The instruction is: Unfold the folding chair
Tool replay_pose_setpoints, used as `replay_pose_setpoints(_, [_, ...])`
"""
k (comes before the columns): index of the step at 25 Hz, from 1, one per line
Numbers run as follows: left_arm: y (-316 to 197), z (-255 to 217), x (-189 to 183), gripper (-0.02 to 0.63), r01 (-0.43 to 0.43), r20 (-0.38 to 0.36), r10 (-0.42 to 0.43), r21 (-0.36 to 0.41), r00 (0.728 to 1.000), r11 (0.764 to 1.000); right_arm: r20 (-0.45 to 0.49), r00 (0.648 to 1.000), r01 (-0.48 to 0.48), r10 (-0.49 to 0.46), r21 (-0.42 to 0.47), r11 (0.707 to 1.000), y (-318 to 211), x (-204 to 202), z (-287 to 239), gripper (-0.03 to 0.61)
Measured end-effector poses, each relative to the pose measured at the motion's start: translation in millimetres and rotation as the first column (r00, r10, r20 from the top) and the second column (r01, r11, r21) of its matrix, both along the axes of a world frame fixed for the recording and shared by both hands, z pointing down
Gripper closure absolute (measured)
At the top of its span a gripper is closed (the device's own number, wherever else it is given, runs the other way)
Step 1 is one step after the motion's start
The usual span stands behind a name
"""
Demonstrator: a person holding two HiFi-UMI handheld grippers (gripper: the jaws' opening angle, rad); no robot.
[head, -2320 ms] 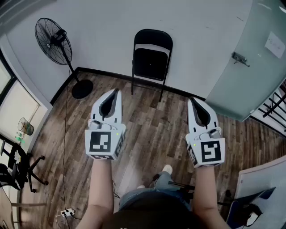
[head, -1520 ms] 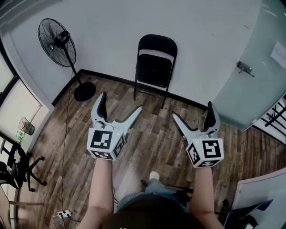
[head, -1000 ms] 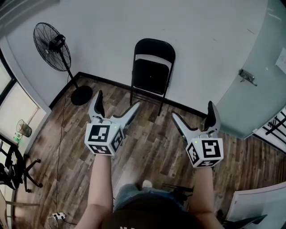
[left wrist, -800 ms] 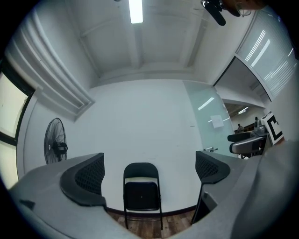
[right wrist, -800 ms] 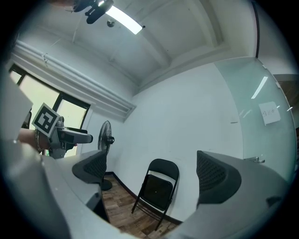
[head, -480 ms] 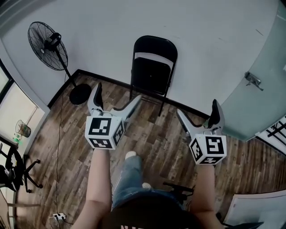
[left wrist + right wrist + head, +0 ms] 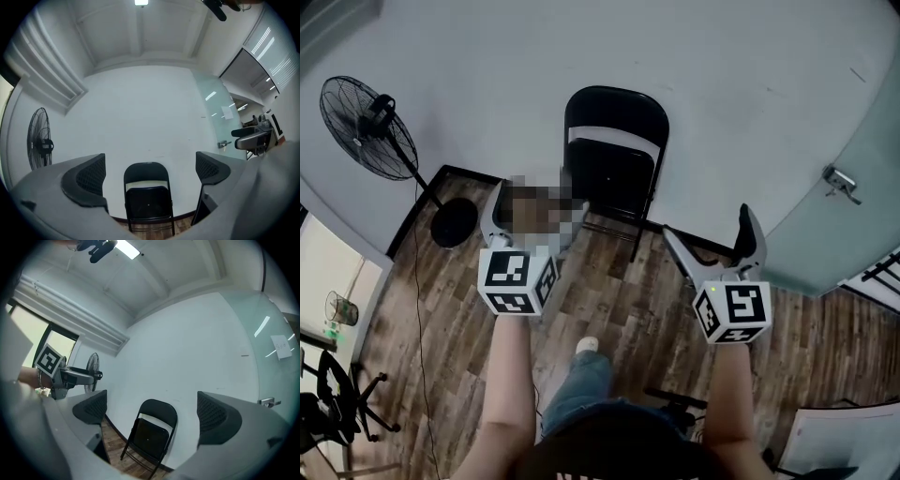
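Note:
The black folding chair [image 7: 610, 161] stands folded flat against the white wall, seat panel up against the backrest. My left gripper [image 7: 532, 217] is held open in front of the chair's left side, a short way off; a blurred patch covers part of its fingers. My right gripper [image 7: 708, 225] is open too, to the right of the chair and level with its legs. In the left gripper view the chair [image 7: 147, 199] shows between the spread pads [image 7: 86, 180]. The right gripper view also frames the chair [image 7: 150, 437] between its pads [image 7: 215, 416]. Neither gripper touches it.
A black standing fan [image 7: 364, 131] with a round base [image 7: 455, 208] stands left of the chair. At the right is a frosted glass door [image 7: 862, 122] with a handle [image 7: 842, 182]. An office chair [image 7: 328, 422] sits at the lower left. My foot [image 7: 587, 346] is on the wooden floor.
Both grippers went from shut to open early on. I have since stepped closer to the chair, which now looks larger and nearer both grippers.

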State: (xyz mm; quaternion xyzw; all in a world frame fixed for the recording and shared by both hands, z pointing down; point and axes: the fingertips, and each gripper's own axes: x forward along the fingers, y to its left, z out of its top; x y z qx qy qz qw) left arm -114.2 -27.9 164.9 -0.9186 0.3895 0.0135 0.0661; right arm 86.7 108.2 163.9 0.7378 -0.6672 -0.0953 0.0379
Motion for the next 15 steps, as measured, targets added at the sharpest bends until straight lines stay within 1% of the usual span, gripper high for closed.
replay_pose_setpoints(4, [-67, -5, 18, 0.044, -0.043, 0.002, 0.043, 0.008, 0.999, 0.999, -0.007, 1.0, -0.022, 0.022, -0.012, 1.0, -66, 7, -5, 0.006])
replay_pose_setpoints(8, [-132, -9, 37, 0.044, -0.079, -0.002, 0.079, 0.016, 0.997, 0.997, 0.017, 0.998, -0.056, 0.056, -0.006, 0.998, -127, 23, -9, 0.006])
replay_pose_setpoints(11, [-172, -7, 49, 0.044, -0.108, 0.004, 0.108, 0.009, 0.994, 0.994, 0.033, 0.997, -0.064, 0.065, -0.002, 0.998, -162, 30, -8, 0.008])
replay_pose_setpoints(15, [-210, -3, 59, 0.044, -0.126, 0.007, 0.126, 0.005, 0.992, 0.992, 0.059, 0.996, -0.064, 0.064, -0.016, 0.998, -196, 39, -2, 0.009])
